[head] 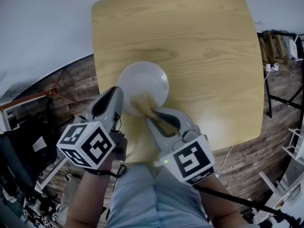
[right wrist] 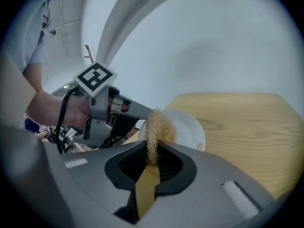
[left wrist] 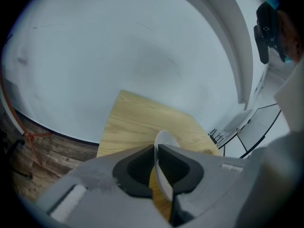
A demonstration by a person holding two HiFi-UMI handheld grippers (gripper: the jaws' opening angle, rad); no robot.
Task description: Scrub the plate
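Observation:
A white plate [head: 142, 82] is held tilted above the near part of the wooden table [head: 209, 56]. My left gripper [head: 118, 109] is shut on the plate's near-left rim; in the left gripper view the plate [left wrist: 164, 167] shows edge-on between the jaws. My right gripper [head: 151, 115] is shut on a tan fibrous scrubber [right wrist: 159, 127], whose tuft lies against the plate's face [right wrist: 190, 129] near its lower edge. The left gripper [right wrist: 102, 106] and the hand holding it show at the left of the right gripper view.
The light wooden table fills the middle of the head view, with a white floor beyond it and dark wood planks [head: 71, 84] at the left. Shelving and cables [head: 280, 51] stand at the right edge. The person's lap is below the grippers.

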